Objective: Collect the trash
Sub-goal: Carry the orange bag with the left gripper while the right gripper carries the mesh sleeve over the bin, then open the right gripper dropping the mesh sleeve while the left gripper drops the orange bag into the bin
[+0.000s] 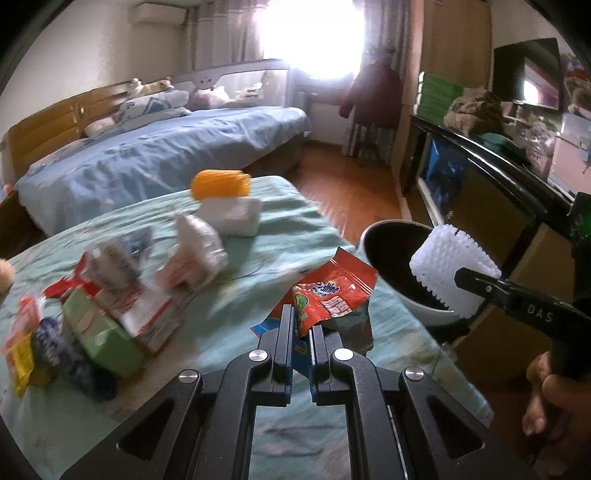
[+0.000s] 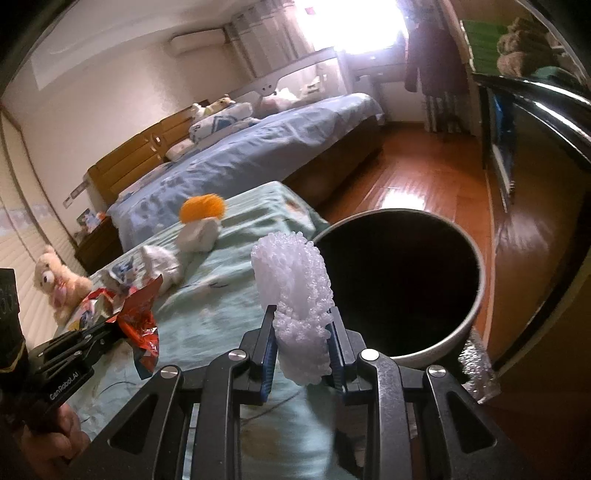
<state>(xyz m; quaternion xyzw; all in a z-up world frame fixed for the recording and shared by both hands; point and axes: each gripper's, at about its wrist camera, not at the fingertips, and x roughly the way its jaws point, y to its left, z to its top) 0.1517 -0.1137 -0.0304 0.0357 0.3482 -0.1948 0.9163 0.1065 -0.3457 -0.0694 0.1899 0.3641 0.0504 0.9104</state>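
blurred wrappers (image 1: 110, 280) (labels unreadable), bin interior (image 2: 399, 280) dark

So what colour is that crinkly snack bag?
Mostly red, with some green print. The snack bag shows best in the left wrist view.

Around me: a bed (image 1: 155, 155) under a blue duvet (image 2: 258, 147), with a wooden headboard (image 1: 48, 129) and printed pillows (image 2: 218, 122) at its head. A grey bed rail (image 1: 236, 74) stands along its far side. Above, an air conditioner (image 1: 157, 13) on the wall; a bright curtained window (image 1: 310, 37) beyond. A dark red coat (image 1: 373, 92) hangs beside it. My floor is polished wood (image 2: 424, 177). A teddy bear (image 2: 59, 280) sits to my left, and a television (image 1: 528, 74) stands to my right above a dark glass-fronted cabinet (image 1: 476, 184).
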